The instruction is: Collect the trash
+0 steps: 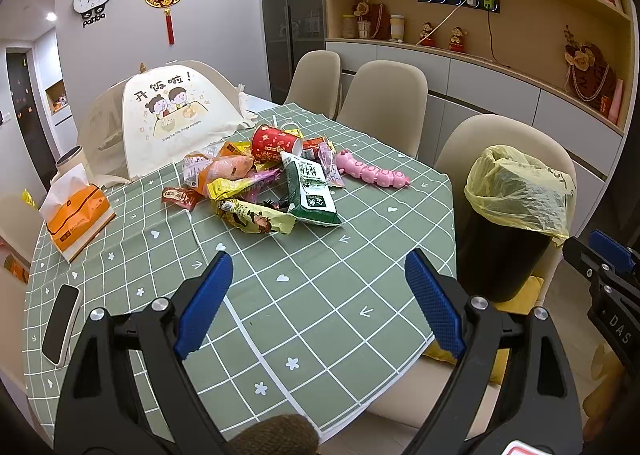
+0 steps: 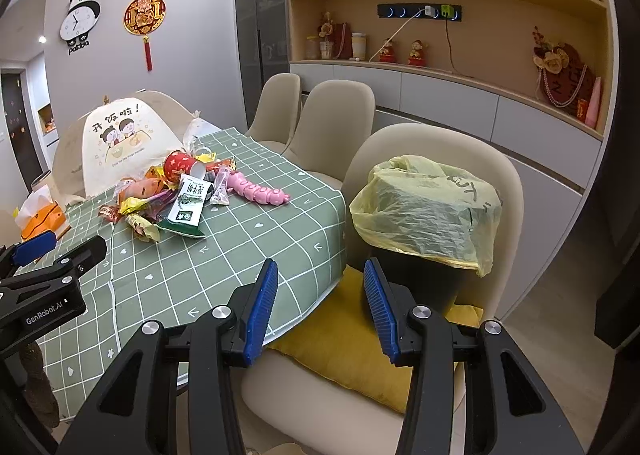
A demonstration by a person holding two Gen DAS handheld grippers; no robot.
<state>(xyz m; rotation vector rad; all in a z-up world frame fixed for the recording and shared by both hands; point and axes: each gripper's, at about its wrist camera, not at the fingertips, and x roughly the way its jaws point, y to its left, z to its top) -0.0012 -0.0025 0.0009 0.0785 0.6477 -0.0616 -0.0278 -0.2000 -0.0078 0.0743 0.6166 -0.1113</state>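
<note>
In the left wrist view, the left gripper (image 1: 318,299) is held released and empty above the near part of the counter (image 1: 320,295), its jaws spread wide. The trash pile (image 1: 260,179) is seen toward the middle of the counter, well apart from the gripper: crumpled snack wrappers, a green milk carton (image 1: 310,191) lying on its side, and a tipped red paper cup (image 1: 274,143). These are judged light and crushable; the wrappers are likely slippery and best pinched at a raised fold, the carton across its flat faces. A phone (image 1: 60,323) near the left edge is shown only here. In the right wrist view, the right gripper (image 2: 320,305) is likewise released and empty, off the counter's right edge. The lined bin (image 2: 428,215) on the chair (image 2: 516,183), resting on a yellow cushion (image 2: 344,343), is shown far more fully.
</note>
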